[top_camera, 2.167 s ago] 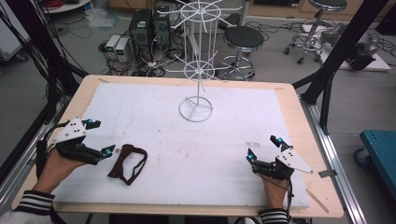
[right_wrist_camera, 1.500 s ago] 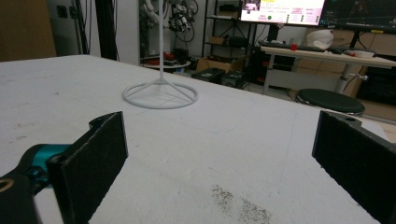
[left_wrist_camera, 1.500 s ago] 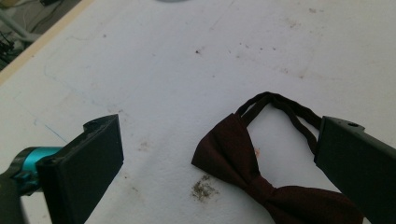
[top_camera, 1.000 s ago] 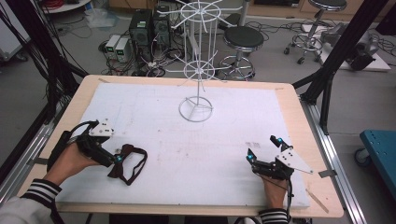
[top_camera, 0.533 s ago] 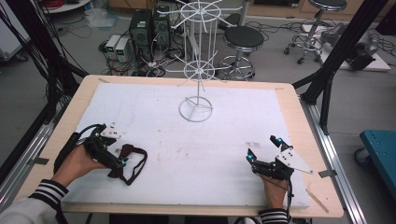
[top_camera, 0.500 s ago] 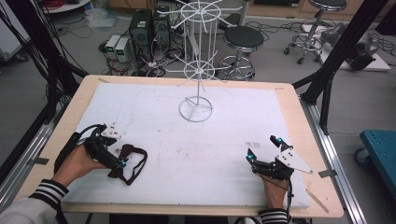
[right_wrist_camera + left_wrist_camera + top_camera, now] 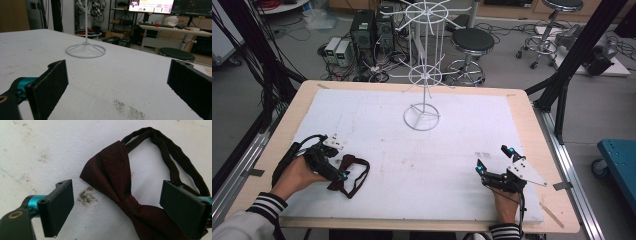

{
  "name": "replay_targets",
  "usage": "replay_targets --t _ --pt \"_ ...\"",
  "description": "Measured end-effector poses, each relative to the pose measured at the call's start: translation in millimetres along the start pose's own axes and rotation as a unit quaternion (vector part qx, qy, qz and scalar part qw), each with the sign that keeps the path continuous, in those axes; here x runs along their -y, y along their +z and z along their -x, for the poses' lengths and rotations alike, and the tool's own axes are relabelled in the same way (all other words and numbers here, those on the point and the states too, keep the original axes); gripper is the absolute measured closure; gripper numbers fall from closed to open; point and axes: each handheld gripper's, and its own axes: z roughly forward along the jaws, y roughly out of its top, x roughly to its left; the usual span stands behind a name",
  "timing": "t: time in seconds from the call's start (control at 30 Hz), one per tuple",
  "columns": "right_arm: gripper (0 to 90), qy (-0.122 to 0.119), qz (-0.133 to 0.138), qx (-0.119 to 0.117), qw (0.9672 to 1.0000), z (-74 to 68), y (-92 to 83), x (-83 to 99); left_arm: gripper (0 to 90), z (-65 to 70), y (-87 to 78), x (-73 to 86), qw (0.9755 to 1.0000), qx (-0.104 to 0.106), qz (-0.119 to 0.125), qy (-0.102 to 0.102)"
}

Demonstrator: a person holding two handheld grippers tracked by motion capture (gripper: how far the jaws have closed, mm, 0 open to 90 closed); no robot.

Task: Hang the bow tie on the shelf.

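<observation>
A dark maroon bow tie [image 7: 348, 169] with a looped neck strap lies at the white mat's front left. My left gripper [image 7: 343, 170] hovers right over it, pointing down. In the left gripper view the bow tie [image 7: 117, 185] lies between the wide-open jaws, its knot near the middle and the strap [image 7: 180, 162] curling off to the upper right. Nothing is gripped. My right gripper [image 7: 493, 162] rests open on the mat at the front right, with only bare mat between its jaws. A white wire display stand [image 7: 422, 75] rises at the mat's far middle, and its ring base [image 7: 85, 51] shows ahead of the right gripper.
The white mat [image 7: 422, 150] covers most of a wooden table [image 7: 532, 120]. Behind the table are a black stool [image 7: 471, 42], computer boxes [image 7: 362, 30] and cables on the floor. Black frame posts [image 7: 572, 60] stand at both sides.
My left gripper has moved right from the mat's left edge and turned down over the bow tie, jaws now straddling it. The right gripper has stayed still.
</observation>
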Motion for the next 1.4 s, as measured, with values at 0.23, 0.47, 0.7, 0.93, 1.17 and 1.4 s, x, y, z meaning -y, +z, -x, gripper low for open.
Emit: replay_targets --t 0.23,0.47,0.7,0.93,1.17,1.4 --pt "2.7 0.000 0.000 0.000 1.0000 0.0 0.0 0.0 28.2 -0.1 1.5 0.1 0.9998 0.013 -0.011 -0.001" --pt "2.7 0.000 0.000 0.000 1.0000 0.0 0.0 0.0 30.8 0.6 4.2 -0.6 0.9996 0.009 -0.022 -0.013" --pt "2.7 0.000 0.000 0.000 1.0000 -0.2 -0.1 0.0 36.4 0.6 6.9 -0.4 0.9994 0.006 -0.030 -0.018" --pt "2.7 0.002 -0.002 0.000 1.0000 -0.7 -0.2 0.0 50.8 1.1 6.3 0.0 0.9993 0.001 -0.032 -0.020" --pt "2.7 0.000 -0.002 0.000 1.0000 -0.7 -0.2 0.0 63.1 4.5 6.6 0.0 0.9993 -0.012 -0.034 -0.007" --pt "2.7 0.000 -0.002 0.000 1.0000 -0.6 -0.2 0.0 71.9 5.4 6.5 -0.6 0.9992 -0.014 -0.036 -0.004"
